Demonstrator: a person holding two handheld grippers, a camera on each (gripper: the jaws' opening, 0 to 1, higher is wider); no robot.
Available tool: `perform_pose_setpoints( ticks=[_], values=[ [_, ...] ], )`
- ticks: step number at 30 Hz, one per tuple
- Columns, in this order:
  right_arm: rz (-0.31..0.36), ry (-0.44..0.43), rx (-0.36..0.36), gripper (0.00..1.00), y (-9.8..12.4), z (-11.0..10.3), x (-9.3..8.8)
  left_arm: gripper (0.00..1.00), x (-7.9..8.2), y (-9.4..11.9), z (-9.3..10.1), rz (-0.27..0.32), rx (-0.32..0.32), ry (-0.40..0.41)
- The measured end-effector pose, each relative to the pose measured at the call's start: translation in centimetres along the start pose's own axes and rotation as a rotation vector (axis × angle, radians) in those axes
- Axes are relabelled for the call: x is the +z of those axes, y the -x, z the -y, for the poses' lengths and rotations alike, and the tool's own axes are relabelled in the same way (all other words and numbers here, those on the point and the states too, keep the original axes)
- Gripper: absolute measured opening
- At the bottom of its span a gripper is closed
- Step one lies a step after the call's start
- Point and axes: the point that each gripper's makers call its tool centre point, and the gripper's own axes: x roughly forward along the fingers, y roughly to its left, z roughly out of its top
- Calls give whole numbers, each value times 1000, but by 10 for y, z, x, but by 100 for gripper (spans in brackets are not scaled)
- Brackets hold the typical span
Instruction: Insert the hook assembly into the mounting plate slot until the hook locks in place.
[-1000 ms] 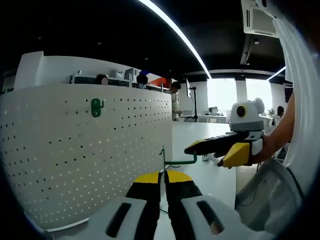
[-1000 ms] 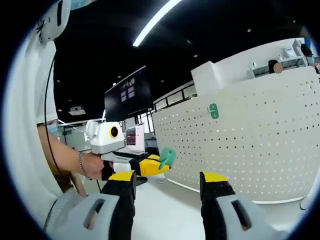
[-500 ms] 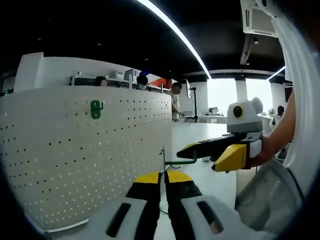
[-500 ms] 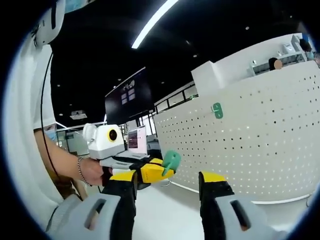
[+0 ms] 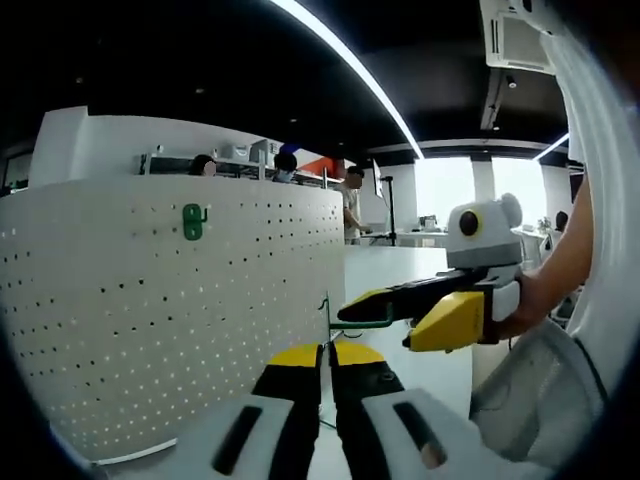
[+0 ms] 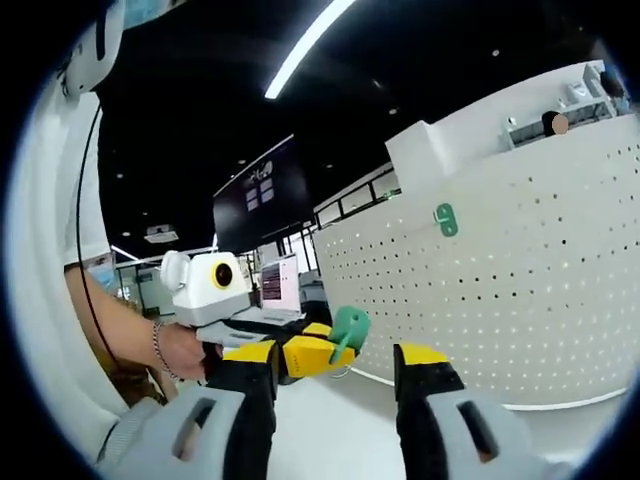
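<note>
My left gripper (image 5: 326, 352) is shut on a green hook assembly (image 5: 352, 324), whose thin rod rises from the yellow tips and bends right. My right gripper (image 5: 385, 326) comes in from the right, open, with the rod's end at its upper jaw. In the right gripper view, my right gripper (image 6: 335, 353) stands open, and the hook's green back plate (image 6: 349, 326) sits between its jaws, held by the left gripper (image 6: 305, 352). The white perforated mounting plate (image 5: 150, 320) stands upright to the left, also seen as the mounting plate (image 6: 520, 300). Another green hook (image 5: 193, 219), or green hook (image 6: 445, 218), hangs on it.
A white table (image 5: 410, 270) runs behind the plate's right end. People stand beyond the partition (image 5: 350, 200). A person's arm (image 5: 560, 270) holds the right gripper, and a mesh chair back (image 5: 540, 370) is low at right. A dark screen (image 6: 262, 195) hangs on the far wall.
The right gripper has moved left, closer to the hook, with its upper jaw now at the rod's end. In the right gripper view the green plate has come in between the open jaws.
</note>
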Motion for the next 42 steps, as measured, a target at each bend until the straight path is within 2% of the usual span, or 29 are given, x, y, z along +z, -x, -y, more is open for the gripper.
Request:
perform_pose_setpoints(
  ticks=[5, 9, 25, 27, 38, 42],
  values=[
    [-9, 1, 9, 29, -3, -3, -2, 3, -1, 0, 0, -10, -7, -16],
    [-8, 3, 15, 23, -4, -4, -2, 3, 2, 1, -1, -3, -3, -17],
    [11, -19, 1, 10, -8, -3, 1, 3, 0, 3, 6, 4, 8, -3],
    [12, -61, -15, 8, -9, -1, -1, 3, 1, 3, 6, 10, 14, 2],
    [29, -97, -76, 5, -9, 3, -1, 3, 0, 2, 4, 14, 31, 7],
    [53, -143, -103, 2, -9, 5, 1, 3, 2, 2, 4, 20, 38, 7]
  ],
)
